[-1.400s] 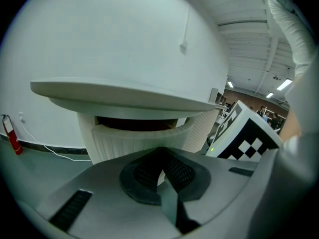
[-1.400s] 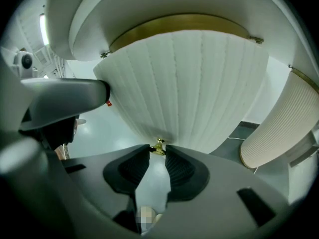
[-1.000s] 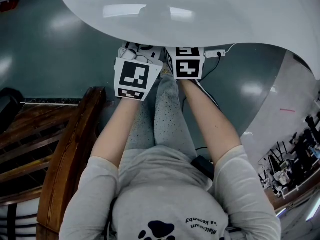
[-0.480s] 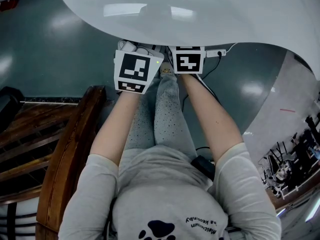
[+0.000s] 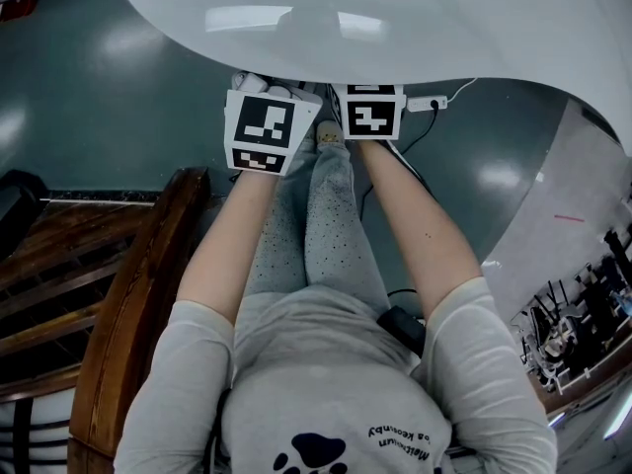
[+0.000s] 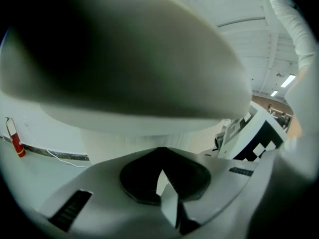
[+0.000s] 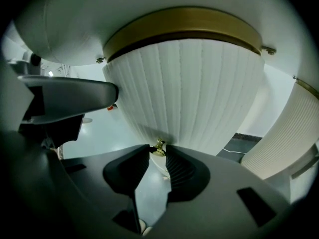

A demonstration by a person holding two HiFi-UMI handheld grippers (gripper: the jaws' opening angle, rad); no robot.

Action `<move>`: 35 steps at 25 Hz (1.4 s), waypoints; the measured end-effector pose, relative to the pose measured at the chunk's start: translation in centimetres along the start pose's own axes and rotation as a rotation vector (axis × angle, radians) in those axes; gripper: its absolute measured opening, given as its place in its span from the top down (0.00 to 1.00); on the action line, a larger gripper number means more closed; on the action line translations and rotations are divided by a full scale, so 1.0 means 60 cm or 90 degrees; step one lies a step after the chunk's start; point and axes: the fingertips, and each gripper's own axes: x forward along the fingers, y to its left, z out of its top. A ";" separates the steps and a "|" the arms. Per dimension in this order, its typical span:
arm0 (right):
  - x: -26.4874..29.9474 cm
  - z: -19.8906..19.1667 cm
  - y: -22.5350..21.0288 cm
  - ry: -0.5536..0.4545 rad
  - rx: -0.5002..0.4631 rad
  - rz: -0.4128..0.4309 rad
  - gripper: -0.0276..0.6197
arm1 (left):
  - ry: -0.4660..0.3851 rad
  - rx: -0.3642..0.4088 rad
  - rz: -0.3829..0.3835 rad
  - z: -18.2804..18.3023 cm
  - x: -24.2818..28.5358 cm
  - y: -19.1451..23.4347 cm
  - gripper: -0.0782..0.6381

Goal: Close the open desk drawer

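Observation:
The drawer's curved, ribbed white front [image 7: 192,91] fills the right gripper view, under a brass band and the white desk top [image 5: 415,18]. A small brass knob [image 7: 159,147] sticks out of its lower edge. My right gripper [image 7: 158,152] has its two black jaw tips pressed on either side of that knob. My left gripper [image 6: 162,177] is beside it under the desk top, jaws together with only a thin slit and nothing in them. In the head view only the marker cubes show, left [image 5: 263,131] and right [image 5: 371,112]; the jaws are hidden beneath the desk.
A dark wooden chair [image 5: 138,294] stands at the person's left. A power strip and cables [image 5: 430,104] lie on the grey-green floor. Another ribbed white panel [image 7: 279,143] is to the right of the drawer. A fire extinguisher [image 6: 15,138] stands by the far wall.
Both marker cubes have slid slightly farther toward and under the desk edge. The jaws' states look the same.

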 end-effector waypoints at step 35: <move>-0.248 0.028 0.042 -0.120 -0.019 -0.007 0.93 | 0.018 -0.063 0.007 0.010 -0.129 -0.115 0.88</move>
